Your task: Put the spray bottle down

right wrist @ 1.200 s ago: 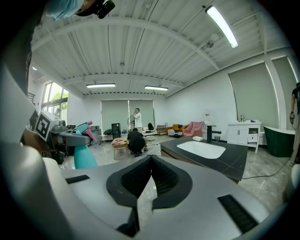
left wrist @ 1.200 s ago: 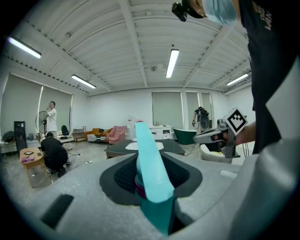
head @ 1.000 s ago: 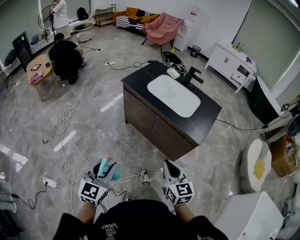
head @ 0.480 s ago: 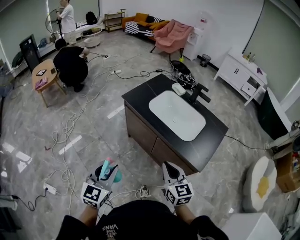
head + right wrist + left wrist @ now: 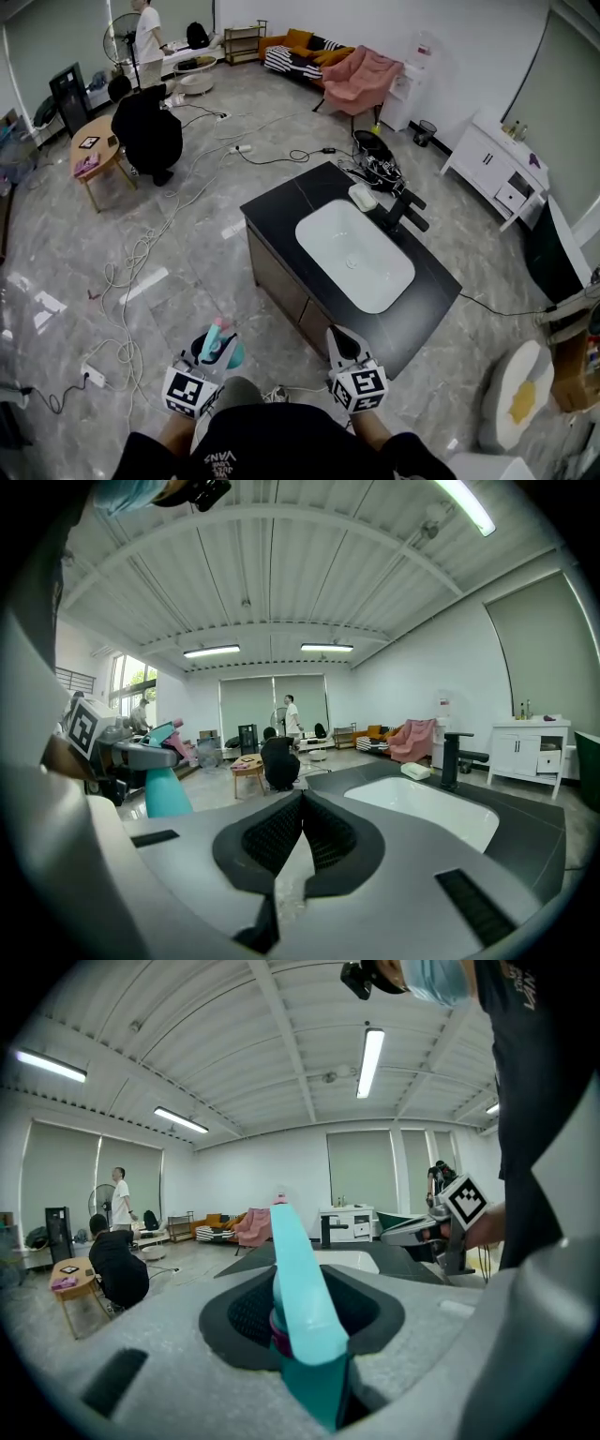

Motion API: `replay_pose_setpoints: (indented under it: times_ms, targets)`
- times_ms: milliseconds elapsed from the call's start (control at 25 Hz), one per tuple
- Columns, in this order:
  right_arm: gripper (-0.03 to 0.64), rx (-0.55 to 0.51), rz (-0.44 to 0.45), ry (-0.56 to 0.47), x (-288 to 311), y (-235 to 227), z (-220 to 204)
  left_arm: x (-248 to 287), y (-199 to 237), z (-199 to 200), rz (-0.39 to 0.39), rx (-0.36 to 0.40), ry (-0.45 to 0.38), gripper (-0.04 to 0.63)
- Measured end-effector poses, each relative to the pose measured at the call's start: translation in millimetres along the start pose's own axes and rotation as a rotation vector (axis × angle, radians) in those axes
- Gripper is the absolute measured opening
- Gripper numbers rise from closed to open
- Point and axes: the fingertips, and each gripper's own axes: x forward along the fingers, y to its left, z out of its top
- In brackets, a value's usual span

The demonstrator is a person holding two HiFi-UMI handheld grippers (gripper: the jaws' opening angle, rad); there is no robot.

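Observation:
A teal spray bottle [image 5: 228, 352] with a pink nozzle sits upright in my left gripper [image 5: 216, 341], low in the head view. In the left gripper view the bottle's teal trigger and neck [image 5: 302, 1321] fill the gap of the left gripper [image 5: 305, 1290], whose pads are shut on it. My right gripper [image 5: 337, 334] hangs beside it at the same height, shut and empty; its pads meet at the tip [image 5: 301, 799]. From the right gripper view the bottle [image 5: 169, 796] shows at the far left. A black sink counter [image 5: 281, 211] stands just ahead.
The counter holds a white basin [image 5: 354, 253], a black faucet [image 5: 403, 208] and a white soap dish [image 5: 362, 197]. Cables [image 5: 141, 272] trail over the grey floor at left. One person crouches [image 5: 148, 131] by a small wooden table [image 5: 92, 150]; another stands behind.
The sink counter has come closer and now reaches down to the right gripper's tip. Both grippers keep their places low in the view, the bottle still held in the left.

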Motion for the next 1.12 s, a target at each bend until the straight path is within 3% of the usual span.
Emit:
replay_pose_setpoints:
  times_ms: [320, 1120]
  targets:
    - [0.002, 0.044, -0.020, 0.024, 47, -9, -2, 34, 43, -7, -0.010, -0.014, 0.029, 0.135]
    - [0.002, 0.078, -0.264, -0.009, 213, -16, 58, 171, 221, 24, -0.275, 0.067, -0.026, 0.133]
